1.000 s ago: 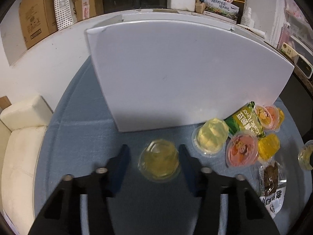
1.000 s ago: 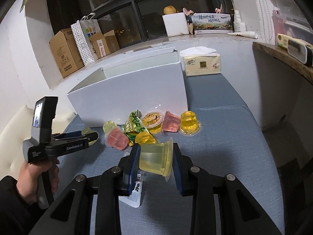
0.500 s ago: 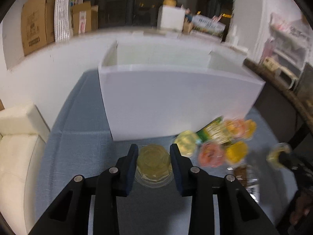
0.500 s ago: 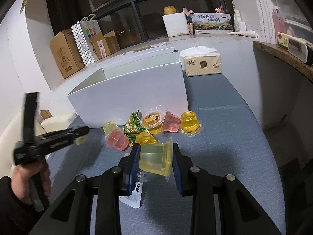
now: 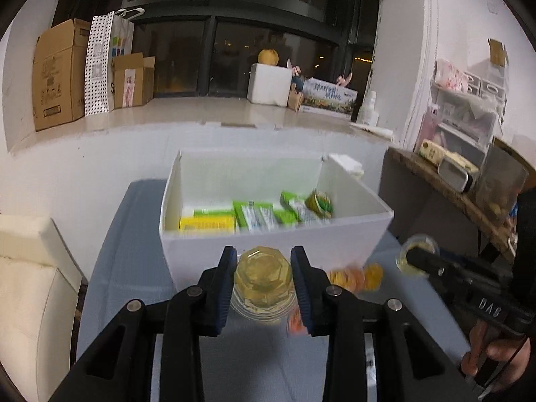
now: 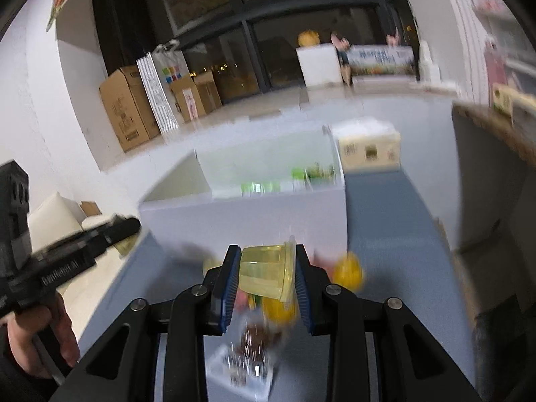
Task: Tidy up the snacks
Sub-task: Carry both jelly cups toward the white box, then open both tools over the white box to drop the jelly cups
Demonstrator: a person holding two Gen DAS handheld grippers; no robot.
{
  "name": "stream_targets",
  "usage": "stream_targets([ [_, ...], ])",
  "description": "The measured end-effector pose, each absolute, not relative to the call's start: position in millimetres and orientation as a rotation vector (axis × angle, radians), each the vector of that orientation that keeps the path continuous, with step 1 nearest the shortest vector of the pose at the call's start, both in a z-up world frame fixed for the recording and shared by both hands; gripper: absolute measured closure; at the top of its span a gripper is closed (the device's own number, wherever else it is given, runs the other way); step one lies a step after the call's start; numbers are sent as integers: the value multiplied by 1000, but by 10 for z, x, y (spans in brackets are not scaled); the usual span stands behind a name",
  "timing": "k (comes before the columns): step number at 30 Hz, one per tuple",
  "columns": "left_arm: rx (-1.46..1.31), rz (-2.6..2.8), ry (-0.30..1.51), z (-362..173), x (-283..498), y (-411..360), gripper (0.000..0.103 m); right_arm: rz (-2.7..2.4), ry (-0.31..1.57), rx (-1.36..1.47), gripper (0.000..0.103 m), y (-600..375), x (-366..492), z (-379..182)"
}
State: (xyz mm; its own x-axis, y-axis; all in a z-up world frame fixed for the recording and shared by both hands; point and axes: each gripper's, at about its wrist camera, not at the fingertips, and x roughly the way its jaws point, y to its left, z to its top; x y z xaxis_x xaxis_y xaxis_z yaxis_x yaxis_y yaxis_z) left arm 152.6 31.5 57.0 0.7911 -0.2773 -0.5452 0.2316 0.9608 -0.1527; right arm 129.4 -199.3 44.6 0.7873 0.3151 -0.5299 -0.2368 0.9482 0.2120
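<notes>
The left claw (image 5: 263, 278) is clamped on a pale yellow jelly cup (image 5: 263, 276), its base facing the camera, and the white box (image 5: 268, 244) lies straight ahead and just below, its near wall right behind the cup. The open top shows green snack packets (image 5: 258, 216) already inside. The right claw (image 6: 268, 274) is likewise clamped on a second jelly cup (image 6: 266, 274) lying sideways, lid rim to the right; the box sits ahead of it and slightly left, farther off. Loose cups (image 5: 355, 276) remain on the tabletop (image 5: 127, 251) beside the box. The left hand looks nearer, so its cup probably goes over the wall first.
</notes>
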Motion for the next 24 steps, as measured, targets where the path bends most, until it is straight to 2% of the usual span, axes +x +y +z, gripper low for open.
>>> stream_targets([
  [5,-57,-267,590,869,2049,289,66,337,555,88,69,-1809,1792,873],
  [11,-34,-217,622,893,2555,242,64,346,581,78,69,-1692,2357,864],
  [12,-32,-214,645,856,2626,236,55,350,616,101,66,-1702,2463,807],
  [13,-30,-196,666,803,2698,239,35,351,642,111,39,-1709,2534,764],
  [14,-27,-172,667,768,2725,253,24,329,659,114,3,-1716,2599,727],
  [15,-26,-136,652,745,2741,284,6,309,637,121,0,-1743,2611,718],
  [16,-31,-115,638,733,2741,317,0,292,608,122,0,-1770,2611,723],
  [24,-53,-87,689,581,2687,492,0,294,618,174,0,-1910,2565,688],
])
